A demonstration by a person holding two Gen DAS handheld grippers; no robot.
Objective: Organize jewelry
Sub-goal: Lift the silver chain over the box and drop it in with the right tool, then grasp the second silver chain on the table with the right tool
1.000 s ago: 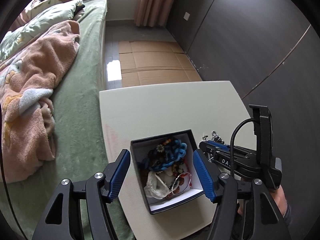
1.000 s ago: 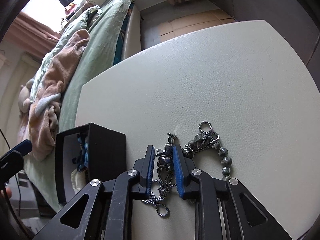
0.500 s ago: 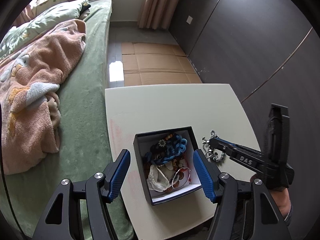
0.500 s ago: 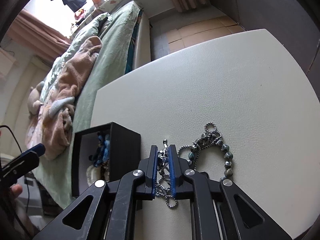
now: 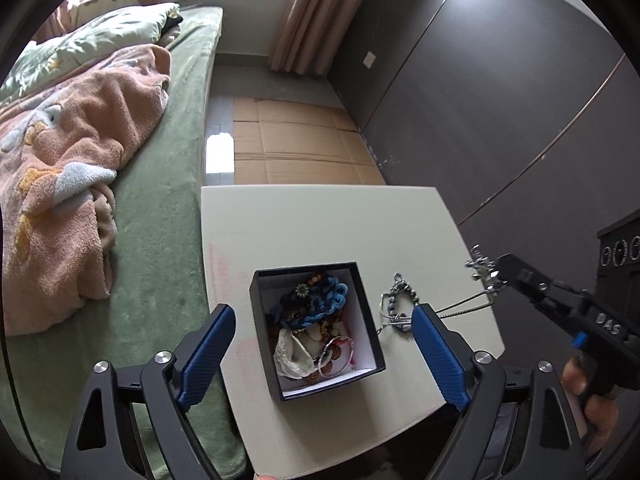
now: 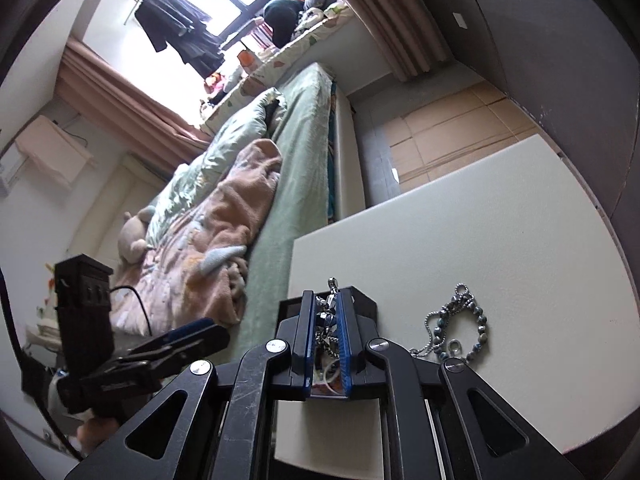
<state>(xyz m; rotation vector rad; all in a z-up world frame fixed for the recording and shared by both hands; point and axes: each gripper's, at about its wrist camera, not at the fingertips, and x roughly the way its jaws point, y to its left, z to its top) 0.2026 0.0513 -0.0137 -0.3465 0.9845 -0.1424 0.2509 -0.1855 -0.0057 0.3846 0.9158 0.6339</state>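
The only writing you can read is "DAS" in white letters on the body of your right tongs (image 5: 491, 276), seen from the left wrist view. That same view shows the open black box (image 5: 316, 330) on the pale desk (image 5: 320, 224), full of tangled jewelry: blue cord, beads and silver bangles. Your left tongs (image 5: 322, 354) hang above the box, pointing steeply down, their blue pads straddling it without touching; the jaws are opening, with nothing between them.

The silver chain (image 5: 464, 304) runs from the right tongs, lifted off to the right of the box, down to a beaded bracelet (image 5: 396, 312) that lies on the desk just right of the box.

The right wrist view shows what the left cannot: your right tongs (image 6: 327, 332) are clamped together on the chain's metal charm (image 6: 330, 308), with the box partly hidden behind them. It also shows your left hand (image 6: 94, 426) gripping its handle, left of the box.
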